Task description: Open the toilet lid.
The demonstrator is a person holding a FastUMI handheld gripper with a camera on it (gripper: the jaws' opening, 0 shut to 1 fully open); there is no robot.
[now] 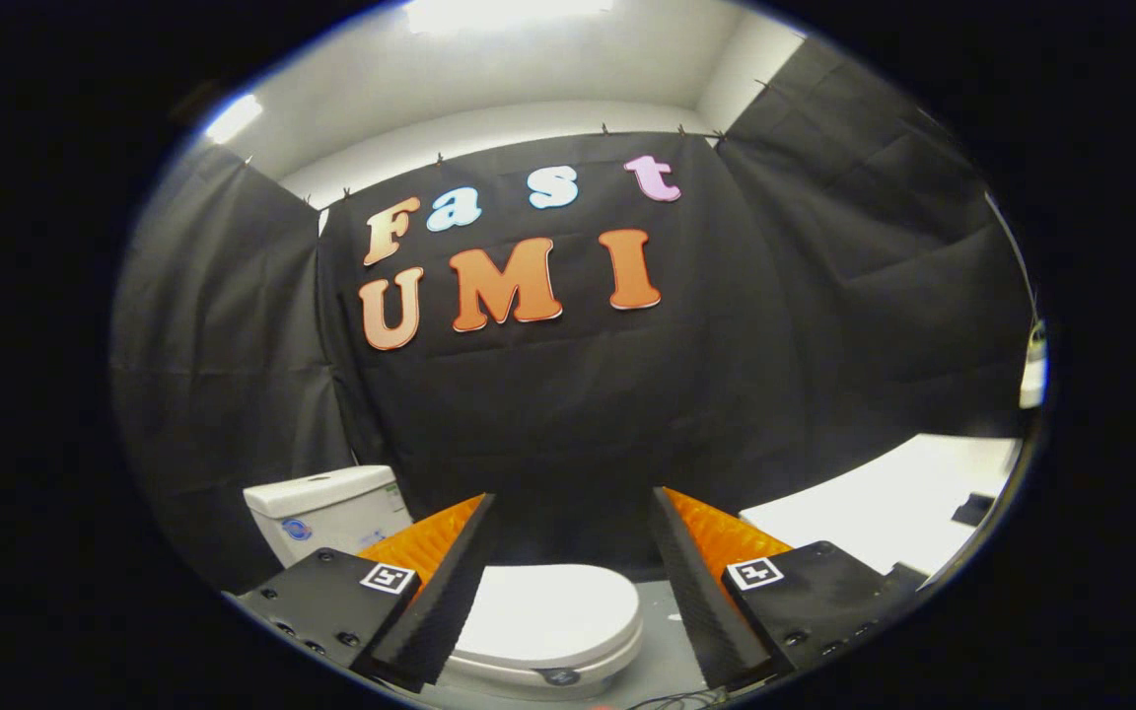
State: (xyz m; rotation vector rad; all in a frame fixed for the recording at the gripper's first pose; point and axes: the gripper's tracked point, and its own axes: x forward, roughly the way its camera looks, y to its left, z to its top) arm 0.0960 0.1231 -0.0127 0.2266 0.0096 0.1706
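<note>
So far nothing of the task is judged to be done: the toilet (489,602) is seen low ahead with its lid (548,611) lying flat and closed on the seat. The whole opening is left, that is, the approach, the catching of the lid's front edge and the swinging of it up toward the tank (326,513).

The booth is closed by black cloth walls (548,414) on three sides, and a white table (884,508) is seen to the right of the gripper, well apart from the toilet. The tank stands beyond the left finger, at the back of the toilet (the toilet seems to be turned at an angle to the gripper). The lid is seen between the two fingers and partly behind the left one; its rounded front edge is turned to the right, toward the gap between the fingers.

The gripper (573,503) is held above the toilet and is pointed forward, more at the back wall than down at the lid, so the lid is not touched by either finger. The fingers (440,582) are spread wide apart, and nothing is held between them. A lowering and a tilt downward are judged to be needed before the lid's edge can be reached.

A small dark object (972,509) lies on the table; what it is cannot be told.
</note>
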